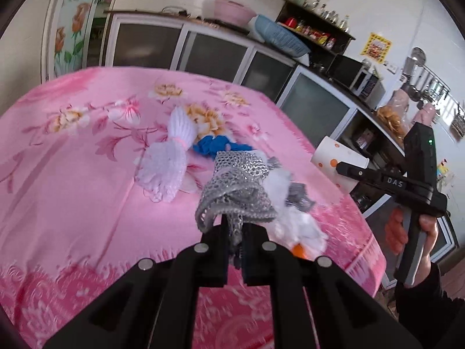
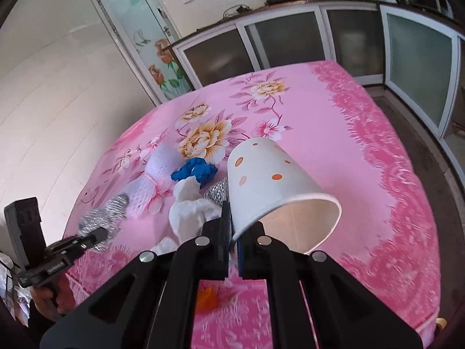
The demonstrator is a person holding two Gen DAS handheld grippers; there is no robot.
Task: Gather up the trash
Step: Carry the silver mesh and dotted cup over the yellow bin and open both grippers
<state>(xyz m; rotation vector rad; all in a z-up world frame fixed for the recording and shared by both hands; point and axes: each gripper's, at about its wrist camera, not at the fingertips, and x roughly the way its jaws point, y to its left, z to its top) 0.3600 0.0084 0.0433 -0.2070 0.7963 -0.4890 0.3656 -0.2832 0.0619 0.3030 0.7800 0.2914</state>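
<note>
We see bare pink tablecloth [image 2: 334,133] open along our right and far side. White netting [image 1: 162,163], blue scrap [image 1: 216,145] and crumpled tissue [image 2: 189,209] crowd the middle, touching.

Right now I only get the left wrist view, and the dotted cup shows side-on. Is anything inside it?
Observer: The right wrist view looks into the paper cup. The part of the inside that shows is bare white, with nothing in it.
Operator: How is it gripped?
Observer: The right gripper pinches the cup's wall at the rim, one finger outside and the other inside the mouth. The cup is tilted with its mouth toward that camera.
Operator: And my side, seen from there?
Observer: The left gripper holds the silver mesh well to the left of the cup, with the white tissue lying between them.
</note>
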